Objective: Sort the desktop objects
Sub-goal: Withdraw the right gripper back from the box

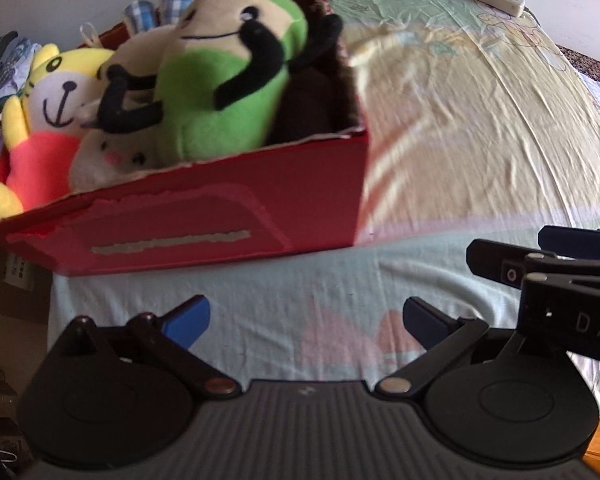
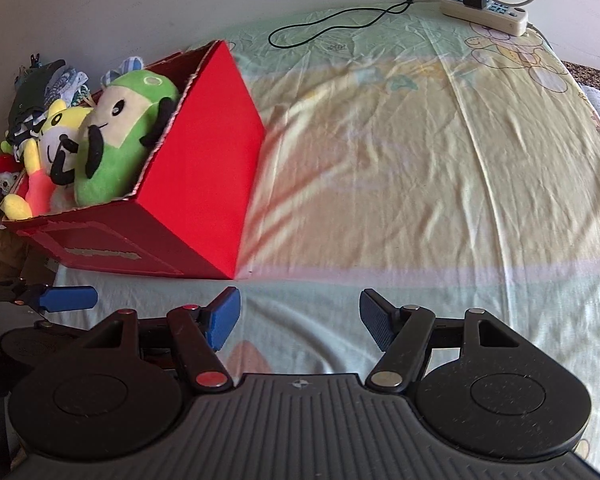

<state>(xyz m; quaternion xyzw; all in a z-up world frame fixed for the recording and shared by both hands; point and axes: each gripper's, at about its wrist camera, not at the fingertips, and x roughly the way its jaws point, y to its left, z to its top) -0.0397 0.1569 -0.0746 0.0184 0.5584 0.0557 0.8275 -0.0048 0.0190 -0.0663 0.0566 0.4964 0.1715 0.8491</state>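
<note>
Left wrist: one red box (image 1: 228,216); three plush toys visible inside.

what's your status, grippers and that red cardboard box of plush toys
Left gripper open, empty; right gripper open, empty. Red cardboard box on the pastel printed bedsheet, green plush toy and yellow plush toy inside. Nothing in the way.

A home bedroom.
A cartoon-print bed sheet (image 2: 420,160) is covering the bed, with a power strip (image 2: 484,14) lying at its far edge by the wall.
</note>
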